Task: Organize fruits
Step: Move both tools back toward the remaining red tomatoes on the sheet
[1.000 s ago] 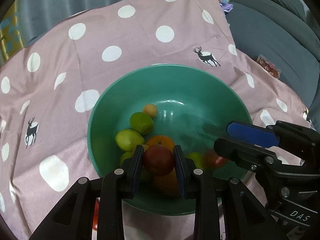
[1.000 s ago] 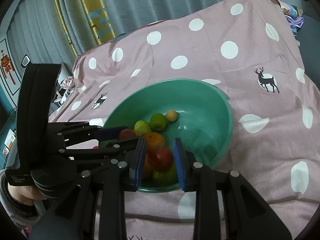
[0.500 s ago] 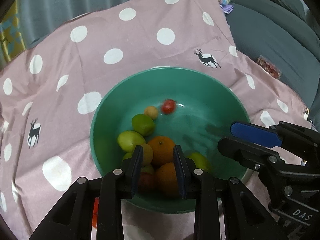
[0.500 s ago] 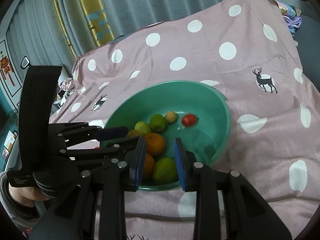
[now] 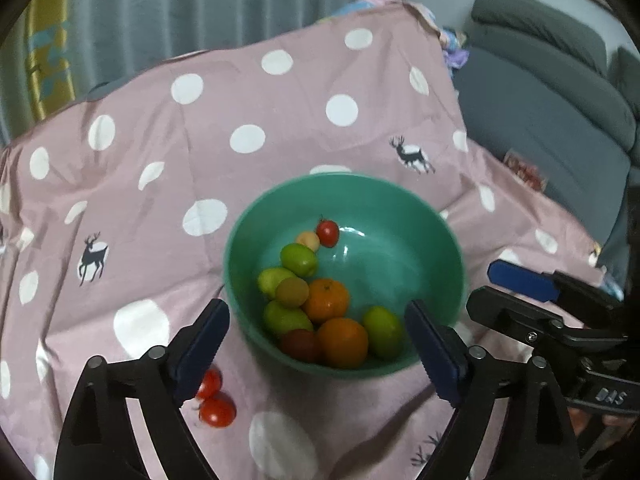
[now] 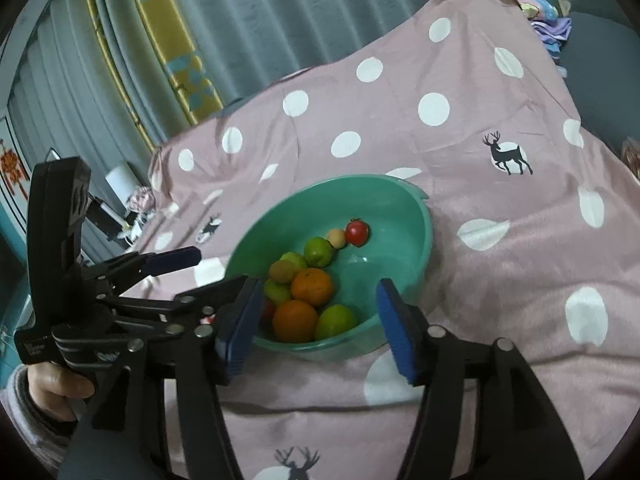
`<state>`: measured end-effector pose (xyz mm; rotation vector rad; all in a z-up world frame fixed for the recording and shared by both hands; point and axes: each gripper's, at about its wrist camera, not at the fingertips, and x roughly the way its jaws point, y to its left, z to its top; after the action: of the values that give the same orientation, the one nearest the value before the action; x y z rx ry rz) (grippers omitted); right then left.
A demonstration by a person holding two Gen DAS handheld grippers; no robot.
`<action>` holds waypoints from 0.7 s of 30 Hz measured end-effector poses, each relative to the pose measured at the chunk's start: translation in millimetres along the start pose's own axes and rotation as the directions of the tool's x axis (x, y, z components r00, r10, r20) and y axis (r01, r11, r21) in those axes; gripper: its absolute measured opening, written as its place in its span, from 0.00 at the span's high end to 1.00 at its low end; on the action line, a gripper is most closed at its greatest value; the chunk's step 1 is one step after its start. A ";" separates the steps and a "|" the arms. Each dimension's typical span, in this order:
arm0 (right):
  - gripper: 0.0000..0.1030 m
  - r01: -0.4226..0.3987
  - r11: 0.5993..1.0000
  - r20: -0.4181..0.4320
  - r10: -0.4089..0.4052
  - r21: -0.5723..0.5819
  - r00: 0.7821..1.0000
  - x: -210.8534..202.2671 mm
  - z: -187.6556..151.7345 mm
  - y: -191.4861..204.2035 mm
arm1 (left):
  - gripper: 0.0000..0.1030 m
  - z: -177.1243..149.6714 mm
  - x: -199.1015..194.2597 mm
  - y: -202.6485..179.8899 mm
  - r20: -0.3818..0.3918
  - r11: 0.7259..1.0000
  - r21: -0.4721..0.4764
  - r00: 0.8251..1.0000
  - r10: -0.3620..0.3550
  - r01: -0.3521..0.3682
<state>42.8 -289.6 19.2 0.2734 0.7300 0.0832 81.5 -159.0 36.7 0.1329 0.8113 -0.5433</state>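
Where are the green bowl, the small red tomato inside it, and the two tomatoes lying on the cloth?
Green bowl [image 5: 448, 240]: left wrist view, bare inner wall on the right.
Small red tomato [image 6: 357, 232]: right wrist view, middle of its skin.
Two tomatoes on the cloth [image 5: 217, 410]: left wrist view, middle of the nearer one.

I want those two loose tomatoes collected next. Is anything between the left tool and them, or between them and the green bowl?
Nothing visible blocks either path. The two tomatoes lie on the pink cloth, partly hidden behind a finger of the opening, empty left tool. Only bare cloth separates them from the green bowl.
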 end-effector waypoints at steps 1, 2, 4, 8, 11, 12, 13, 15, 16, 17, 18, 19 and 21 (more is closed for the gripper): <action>0.41 -0.003 1.000 0.000 0.003 0.002 1.000 -3.4 -1.8 1.2 | 0.12 -3.1 -8.1 5.0 0.010 1.000 -0.011 1.000 0.001 -0.001; 0.40 -0.003 1.000 -0.002 0.003 -0.001 1.000 -5.9 -3.7 3.2 | 0.12 -5.8 -13.6 9.2 0.016 1.000 -0.019 1.000 0.007 -0.006; 0.40 -0.005 1.000 -0.011 0.005 -0.012 1.000 -9.3 -6.9 6.5 | 0.12 -13.9 -25.9 22.8 0.021 0.998 -0.051 0.999 0.025 -0.024; 0.40 -0.008 0.999 -0.033 0.007 -0.042 0.999 -16.6 -16.4 16.7 | 0.12 -34.5 -48.8 56.8 0.026 0.990 -0.127 0.997 0.073 -0.069; 0.40 -0.017 0.998 -0.050 0.014 -0.059 0.999 -19.9 -22.2 25.0 | 0.12 -55.7 -67.2 88.2 0.018 0.974 -0.193 0.993 0.120 -0.114; 0.40 -0.020 0.998 -0.057 0.016 -0.067 0.998 -20.6 -23.9 28.3 | 0.12 -62.5 -72.5 98.1 0.013 0.967 -0.218 0.991 0.136 -0.130; 0.40 -0.024 0.997 -0.062 0.019 -0.076 0.998 -21.1 -25.2 31.9 | 0.12 -72.0 -79.2 111.2 0.005 0.956 -0.251 0.988 0.156 -0.150; 0.40 -0.035 0.994 -0.077 0.027 -0.100 0.997 -21.1 -29.0 40.6 | 0.12 -85.4 -87.5 127.1 -0.003 0.940 -0.294 0.984 0.178 -0.171; 0.40 -0.040 0.993 -0.085 0.030 -0.111 0.996 -19.8 -30.9 44.7 | 0.12 -95.1 -91.5 136.1 -0.010 0.930 -0.323 0.984 0.180 -0.174; 0.40 -0.046 0.991 -0.095 0.034 -0.122 0.995 -18.1 -33.2 49.6 | 0.12 -101.3 -93.7 140.1 -0.013 0.925 -0.339 0.984 0.179 -0.173; 0.40 -0.050 0.990 -0.103 0.037 -0.129 0.994 -16.7 -34.9 53.3 | 0.12 -110.0 -96.2 145.0 -0.016 0.918 -0.358 0.984 0.177 -0.171; 0.40 -0.057 0.989 -0.114 0.041 -0.138 0.993 -14.2 -37.1 58.3 | 0.12 -117.3 -98.3 147.1 -0.016 0.914 -0.370 0.985 0.172 -0.166; 0.40 -0.066 0.984 -0.138 0.043 -0.164 0.989 -9.4 -42.6 69.5 | 0.12 -128.7 -101.6 150.0 -0.011 0.909 -0.391 0.988 0.153 -0.145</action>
<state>8.7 -215.2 14.0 0.1274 0.8442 0.2162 16.9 51.6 7.6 -0.1790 0.8681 -0.2291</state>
